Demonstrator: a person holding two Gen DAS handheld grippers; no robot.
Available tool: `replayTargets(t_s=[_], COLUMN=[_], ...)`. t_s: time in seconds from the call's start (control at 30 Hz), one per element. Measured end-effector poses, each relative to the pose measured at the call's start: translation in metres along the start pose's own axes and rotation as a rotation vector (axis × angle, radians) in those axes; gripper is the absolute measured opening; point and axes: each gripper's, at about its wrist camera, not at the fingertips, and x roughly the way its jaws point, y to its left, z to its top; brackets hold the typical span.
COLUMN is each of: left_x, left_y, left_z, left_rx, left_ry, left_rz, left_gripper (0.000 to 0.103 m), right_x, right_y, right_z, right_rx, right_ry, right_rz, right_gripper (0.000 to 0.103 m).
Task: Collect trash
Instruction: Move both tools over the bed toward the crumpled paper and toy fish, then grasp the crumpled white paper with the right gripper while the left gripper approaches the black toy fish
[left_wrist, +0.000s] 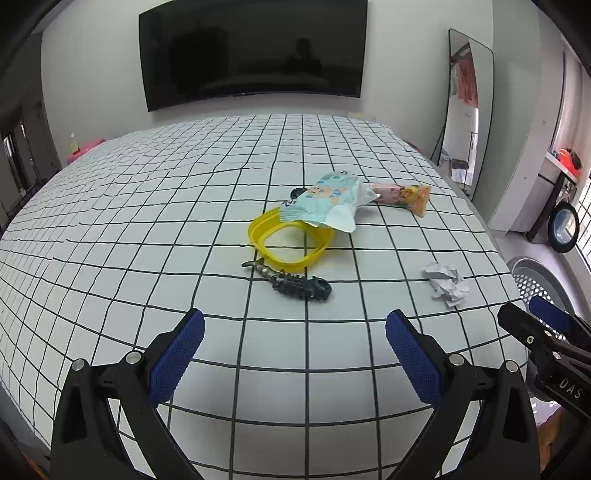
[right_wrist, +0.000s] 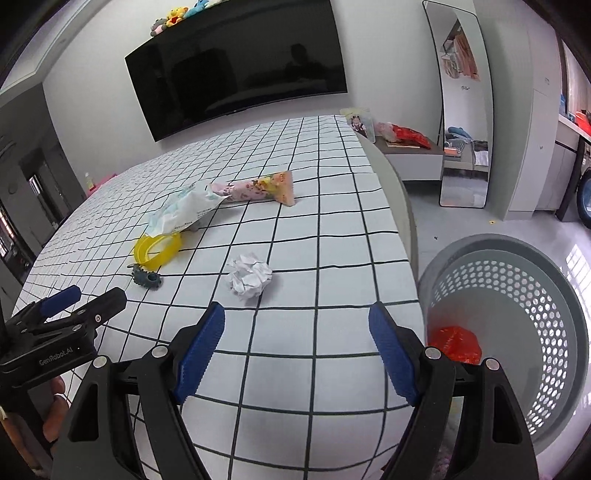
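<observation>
While both the left gripper (left_wrist: 294, 341) and right gripper (right_wrist: 297, 338) hover spread wide and empty-jawed, the crumpled paper (right_wrist: 249, 279) lies on the checked bed (right_wrist: 325, 236), beside the grey basket (right_wrist: 546, 314) holding red trash (right_wrist: 456, 343).

I am looking into a bedroom of a home. A wide bed under a white sheet with a black grid (left_wrist: 184, 206) fills the view, and a large dark flat television (left_wrist: 255, 51) hangs on the pale wall behind it. A tall black-framed standing mirror (right_wrist: 461, 110) leans by the wall, reflecting hung clothes. Small plush toys (right_wrist: 177, 14) sit above the screen, and a framed child's photo (right_wrist: 360, 123) stands on a low bedside cabinet. A grey perforated plastic laundry basket (right_wrist: 546, 314) sits on the glossy floor.
</observation>
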Motion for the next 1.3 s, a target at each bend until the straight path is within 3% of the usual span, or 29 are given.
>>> replayTargets(t_s=[0.47, 0.77, 1.07, 1.3], left_x=[0.02, 0.023, 0.025, 0.025], left_y=[0.022, 0.023, 0.022, 0.021], left_z=[0.0, -0.001, -0.002, -0.002], left_rx=[-0.049, -0.054, -0.057, -0.062], left_ry=[0.038, 0.045, 0.049, 0.054], left_rz=[0.04, 0.037, 0.034, 0.04], left_gripper=[0.097, 0.097, 0.097, 0.097], right_x=[0.054, 0.064, 0.07, 0.059], right_y=[0.027, 0.036, 0.041, 0.038], right_z=[0.024, 0.032, 0.03, 0.027], right_rx=[-0.093, -0.139, -0.166, -0.146], right_ry=[0.1, 0.107, 0.127, 0.097], right_rz=[-0.046, -0.095, -0.088, -0.061], right_gripper=[0.077, 0.076, 0.038, 0.033])
